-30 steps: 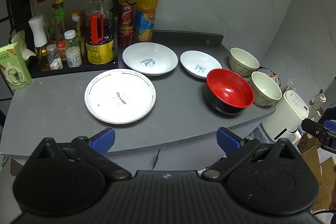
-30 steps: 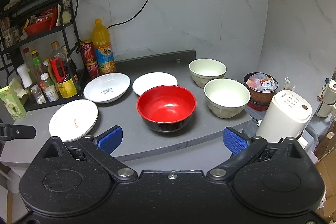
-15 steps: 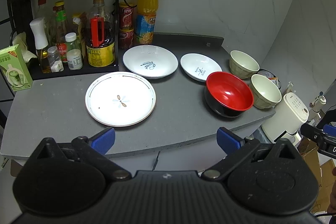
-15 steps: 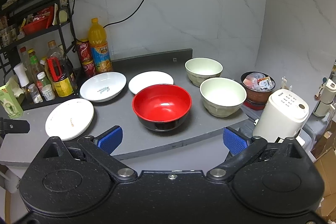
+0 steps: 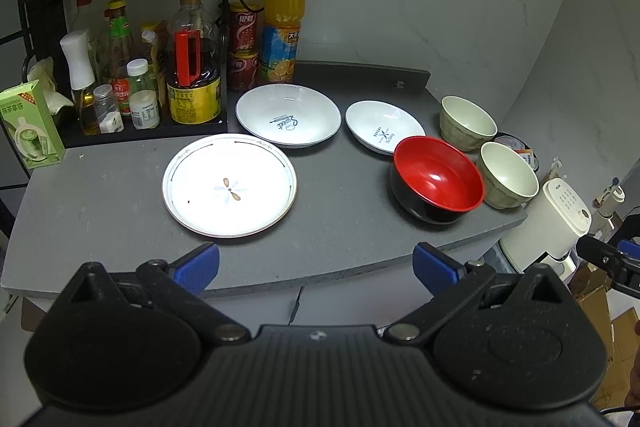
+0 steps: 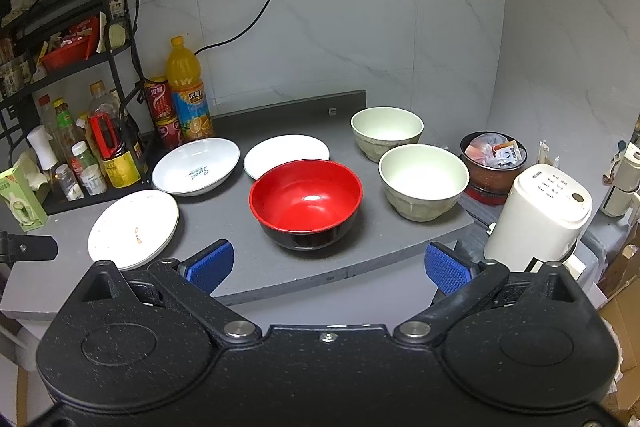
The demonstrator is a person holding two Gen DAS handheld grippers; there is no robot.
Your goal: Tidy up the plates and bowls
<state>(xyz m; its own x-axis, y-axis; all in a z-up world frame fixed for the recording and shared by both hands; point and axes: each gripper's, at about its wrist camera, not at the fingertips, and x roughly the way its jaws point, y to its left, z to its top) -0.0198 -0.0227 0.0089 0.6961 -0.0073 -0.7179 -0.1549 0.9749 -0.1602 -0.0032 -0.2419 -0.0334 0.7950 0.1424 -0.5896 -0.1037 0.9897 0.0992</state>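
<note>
Over the last second both views drifted slightly and no dish moved: left tool and right tool wide open, empty, short of the bench; plates centre-left, bowls centre-right, unstacked.

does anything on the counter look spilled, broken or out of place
Nothing stands out. The three plates, the red bowl and the two pale bowls all sit upright and apart on the counter, with no chips or spills to see. The nearest pale bowl stands fairly close to the counter's right edge. Both claws are open and empty.
</note>
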